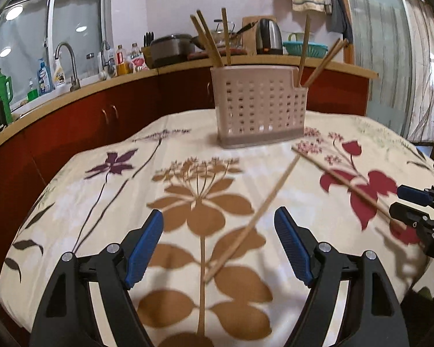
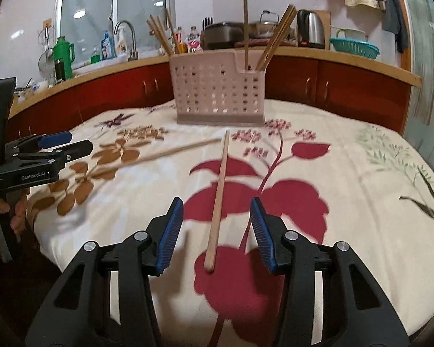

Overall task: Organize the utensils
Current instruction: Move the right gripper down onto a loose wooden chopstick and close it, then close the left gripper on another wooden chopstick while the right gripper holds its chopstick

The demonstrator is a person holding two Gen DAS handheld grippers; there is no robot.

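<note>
Both hand-held grippers, left [image 1: 218, 248] and right [image 2: 217, 232], spread wide, a chopstick [image 1: 251, 222] [image 2: 217, 202] toward 12 o'clock between each one's fingers.

beige perforated holder [image 1: 259, 107], floral tablecloth [image 1: 130, 190]

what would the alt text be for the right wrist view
The open right hand-held gripper hovers over a wooden chopstick lying on a floral tablecloth. A second chopstick lies to its left, near the left hand-held gripper. Behind stands a perforated utensil holder with more chopsticks upright in it.
</note>
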